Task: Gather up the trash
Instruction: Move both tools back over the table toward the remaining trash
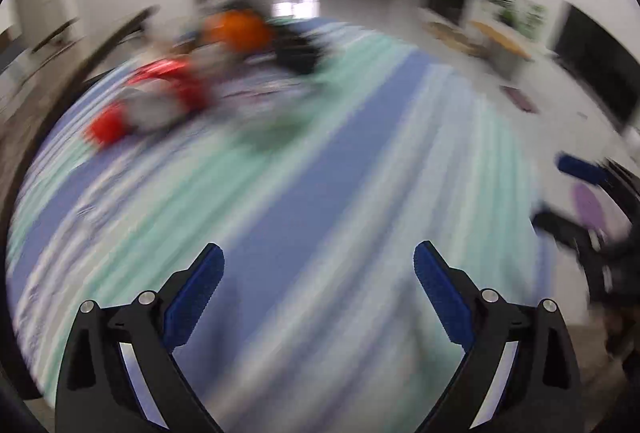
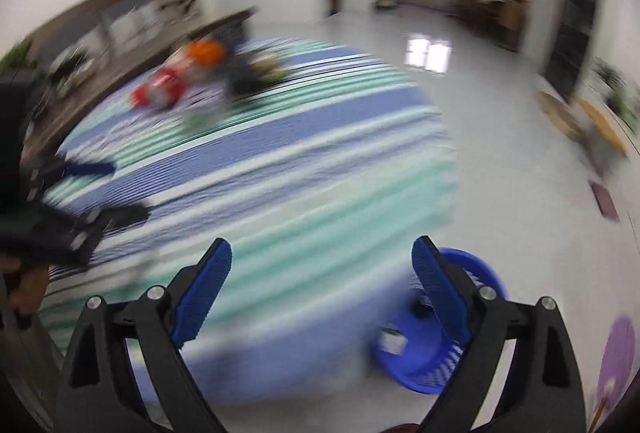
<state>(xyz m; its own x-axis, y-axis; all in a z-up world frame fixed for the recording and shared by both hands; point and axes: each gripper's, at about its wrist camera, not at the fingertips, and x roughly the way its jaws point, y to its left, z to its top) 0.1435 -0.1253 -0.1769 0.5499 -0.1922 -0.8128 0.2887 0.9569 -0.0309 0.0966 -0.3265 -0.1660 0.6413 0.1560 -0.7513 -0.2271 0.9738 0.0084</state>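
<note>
A: Well, both tools are empty. The left tool (image 1: 319,261) has its blue pads spread wide with only striped rug under them, and the right tool (image 2: 322,257) stands just as wide with nothing between its pads.

B: What sits closest to them?

A: A blue basket (image 2: 436,357) on the pale floor (image 2: 500,137), just behind the right tool's right pad and right at the edge of the rug (image 2: 280,153). Something small and white lies inside it, too blurred to name.

B: And the trash?

A: Well apart, at the far end of the rug: a loose pile (image 1: 192,81) with red, orange, white and dark pieces, one green bit near its front edge. Both views are smeared, so I cannot separate the items or say which are soft or stiff.

B: What could go wrong?

A: I judge the blur as the main risk. Closing on a piece whose outline cannot be read could catch the rug's fabric or nudge the pile apart. The basket is also light-looking, and a careless swing near it might tip it.
</note>
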